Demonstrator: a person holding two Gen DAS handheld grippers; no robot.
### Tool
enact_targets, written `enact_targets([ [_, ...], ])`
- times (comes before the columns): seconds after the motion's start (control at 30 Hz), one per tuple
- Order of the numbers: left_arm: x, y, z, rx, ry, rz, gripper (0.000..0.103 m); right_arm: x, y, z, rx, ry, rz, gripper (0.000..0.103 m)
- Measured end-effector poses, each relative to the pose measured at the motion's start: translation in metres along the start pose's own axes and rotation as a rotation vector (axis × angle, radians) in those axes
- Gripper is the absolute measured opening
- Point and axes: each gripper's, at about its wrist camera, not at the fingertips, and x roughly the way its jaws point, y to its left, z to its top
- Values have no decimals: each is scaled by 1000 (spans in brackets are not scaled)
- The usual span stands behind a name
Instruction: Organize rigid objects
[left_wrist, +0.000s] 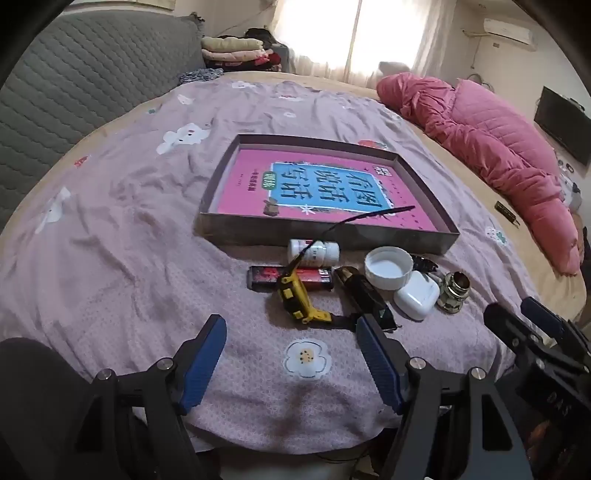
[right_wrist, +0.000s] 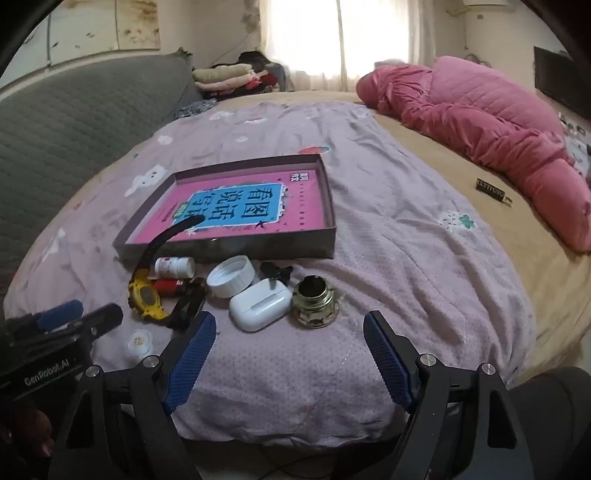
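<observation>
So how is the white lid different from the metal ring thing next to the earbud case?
The white lid is plain white plastic; the metal ring is shiny, brass-coloured and dark inside. The lid looks wider and shallower, with fine ribs round its side; the ring has a threaded neck above a notched base. The lid lies nearer the box, left of the earbud case; the ring sits on the case's right. Both are round, open side up, on the bed cover.

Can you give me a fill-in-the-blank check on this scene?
1. The shallow box holds a pink ____.
2. The watch has a ____ case.
3. The brass fitting lies beside the white ____ case.
4. Both hand-held grippers, left and right, are ____.

Answers: book; yellow; earbud; open
</observation>
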Motion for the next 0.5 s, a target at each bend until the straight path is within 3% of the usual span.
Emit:
enact_targets([
  [0.1,1,-14,-6,35,-9,27,72,5,-2,4,6,17,15,83],
  [0.27,12,-9,-1,26,0,7,72,6,-2,7,-51,1,20,83],
  [0.5,12,-3,-1,19,1,6,72,11,-2,7,-23,-1,3,83],
])
